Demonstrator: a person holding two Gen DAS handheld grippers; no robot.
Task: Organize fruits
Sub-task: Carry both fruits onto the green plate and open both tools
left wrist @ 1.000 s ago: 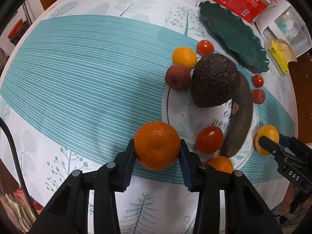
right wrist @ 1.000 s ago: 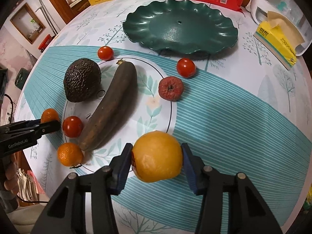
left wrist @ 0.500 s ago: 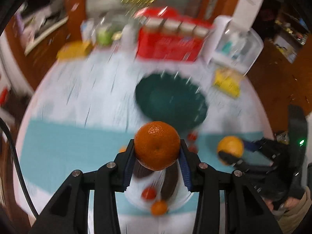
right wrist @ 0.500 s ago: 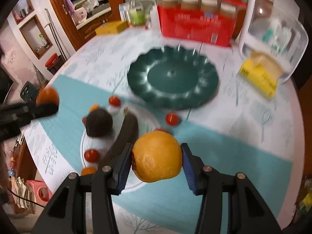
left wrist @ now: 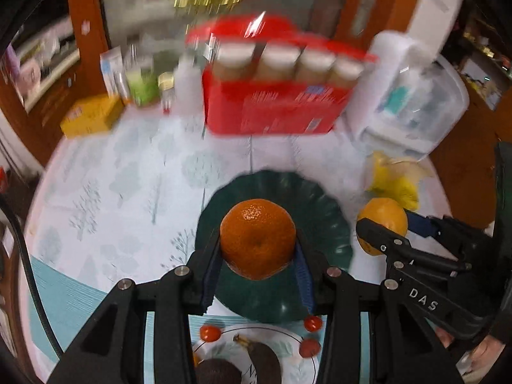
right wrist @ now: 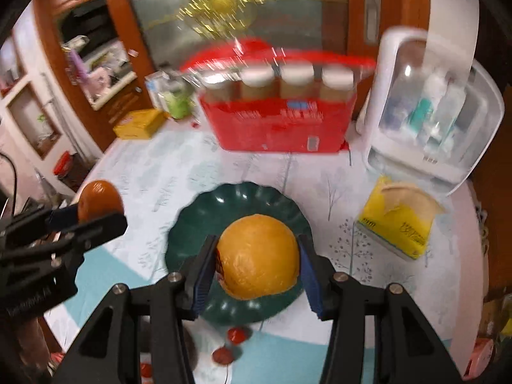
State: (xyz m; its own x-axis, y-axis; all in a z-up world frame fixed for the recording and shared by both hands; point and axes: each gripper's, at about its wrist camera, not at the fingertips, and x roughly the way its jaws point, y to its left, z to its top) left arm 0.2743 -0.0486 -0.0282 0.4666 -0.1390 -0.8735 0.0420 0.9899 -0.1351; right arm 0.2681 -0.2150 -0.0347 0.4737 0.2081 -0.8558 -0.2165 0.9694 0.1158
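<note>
Fruit is clamped in both my tools, a tangerine (left wrist: 257,243) in the left gripper (left wrist: 257,256) and an orange (right wrist: 258,257) in the right gripper (right wrist: 257,262), so I'd lower each gently onto the green plate (left wrist: 323,204) just ahead, spaced apart.

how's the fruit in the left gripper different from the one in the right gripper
The tangerine in the left gripper is deep orange with a pebbly, glossy skin; the orange in the right gripper is paler yellow-orange and smoother. The tangerine shows a centre dimple facing the camera; the orange shows none, only a sticker edge at its left. The orange spreads its pads wider. Both are clamped, above the green plate.
</note>
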